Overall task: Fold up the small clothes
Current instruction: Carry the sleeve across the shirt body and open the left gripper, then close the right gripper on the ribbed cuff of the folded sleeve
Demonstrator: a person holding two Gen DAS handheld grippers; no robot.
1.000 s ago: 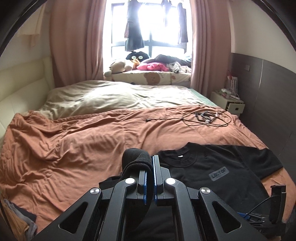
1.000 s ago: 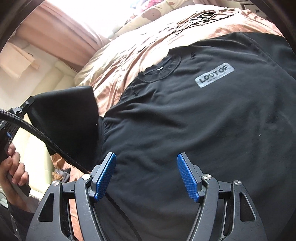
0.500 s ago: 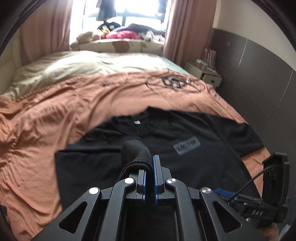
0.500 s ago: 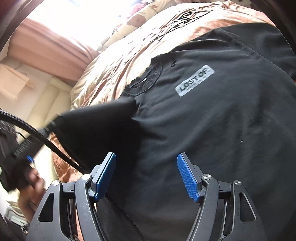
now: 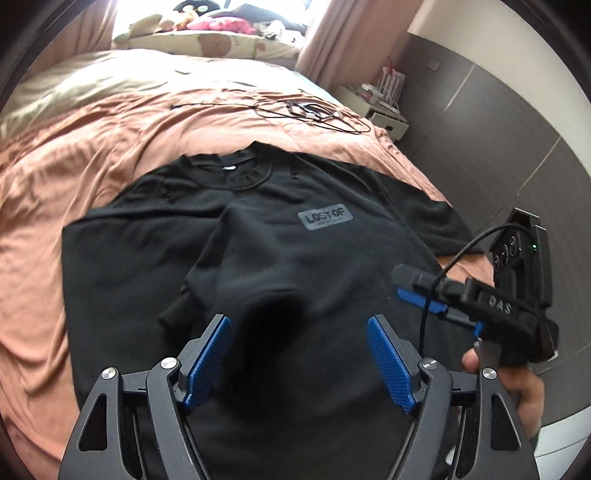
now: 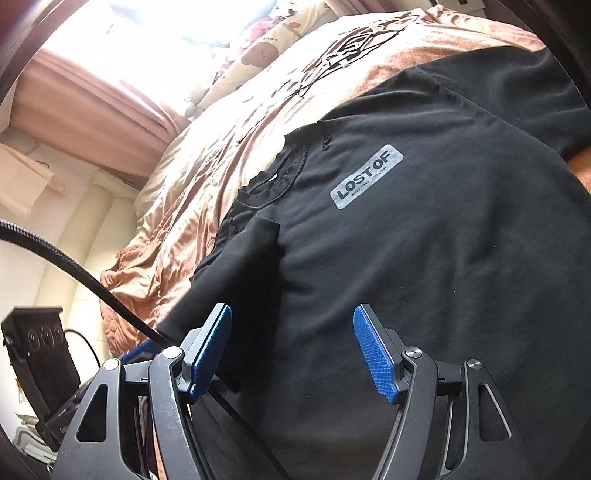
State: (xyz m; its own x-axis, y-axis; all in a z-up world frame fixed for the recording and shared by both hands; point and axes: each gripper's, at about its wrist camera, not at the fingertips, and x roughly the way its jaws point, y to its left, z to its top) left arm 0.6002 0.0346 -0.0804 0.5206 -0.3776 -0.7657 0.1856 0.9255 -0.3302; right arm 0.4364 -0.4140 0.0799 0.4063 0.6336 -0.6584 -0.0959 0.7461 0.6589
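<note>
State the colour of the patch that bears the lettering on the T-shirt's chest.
Grey, with dark lettering: the patch on the black T-shirt shows best in the right wrist view.

A bed (image 5: 92,147) under a rust-orange cover fills the room, with pink curtains (image 5: 325,40) framing a bright window (image 6: 147,33) and grey wall panels (image 5: 480,129) beside it.

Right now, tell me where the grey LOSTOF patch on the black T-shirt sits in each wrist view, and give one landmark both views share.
Left wrist view: the LOSTOF patch lies just above centre, past the folded-in sleeve.
Right wrist view: the LOSTOF patch sits above centre, right of the middle, tilted up to the right.
Shared landmark: the ribbed collar, to the patch's left in both.
</note>
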